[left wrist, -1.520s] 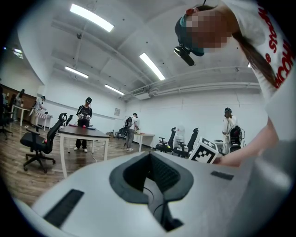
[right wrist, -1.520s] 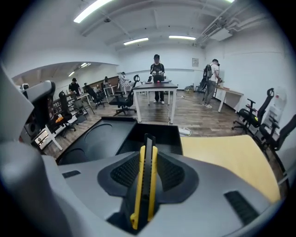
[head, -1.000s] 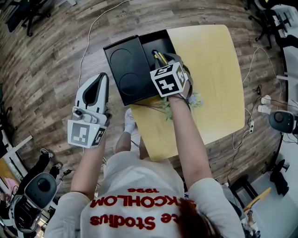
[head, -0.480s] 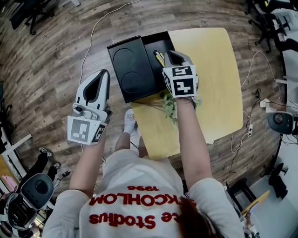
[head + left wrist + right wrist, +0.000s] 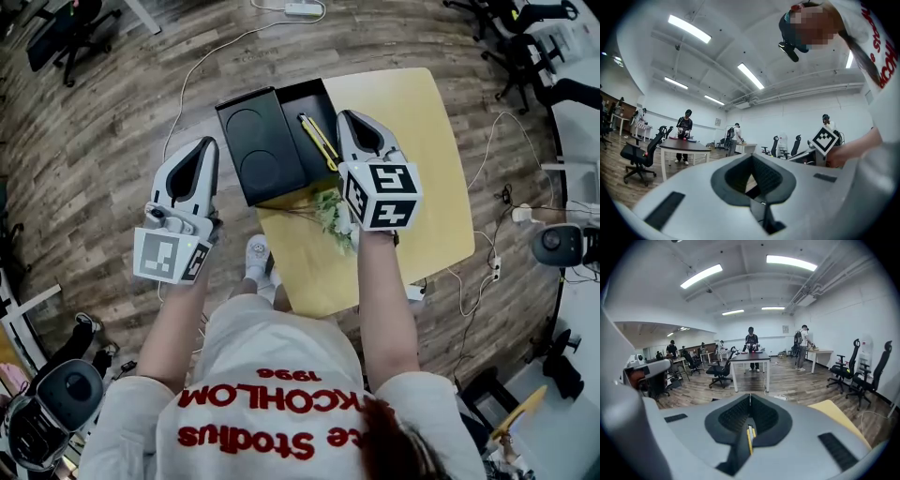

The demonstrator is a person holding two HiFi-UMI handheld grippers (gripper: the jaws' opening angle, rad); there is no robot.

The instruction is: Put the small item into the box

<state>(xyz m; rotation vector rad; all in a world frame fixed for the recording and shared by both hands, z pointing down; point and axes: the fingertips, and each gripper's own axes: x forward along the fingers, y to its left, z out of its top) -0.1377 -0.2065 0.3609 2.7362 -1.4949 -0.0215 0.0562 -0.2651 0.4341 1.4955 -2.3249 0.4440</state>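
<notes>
A black box (image 5: 315, 91) stands open on the far left corner of the yellow table (image 5: 427, 159), its lid (image 5: 255, 141) lying flat beside it on the left. A yellow and black utility knife (image 5: 320, 142) lies in the box. My right gripper (image 5: 353, 118) hovers just right of the knife, shut and holding nothing. In the right gripper view its jaws (image 5: 750, 397) meet, and a yellow strip shows through the slot below them. My left gripper (image 5: 200, 148) is off the table to the left, over the floor; it is also shut (image 5: 751, 158) and empty.
A sprig of small flowers (image 5: 335, 212) lies on the table under my right hand. A white shoe (image 5: 261, 251) and cables are on the wooden floor. Office chairs (image 5: 721, 371), tables (image 5: 749, 357) and people stand farther off in the room.
My right gripper has pulled back out of the box, toward me and to the right, and its jaws have shut. The knife stays in the box. My left gripper has barely moved.
</notes>
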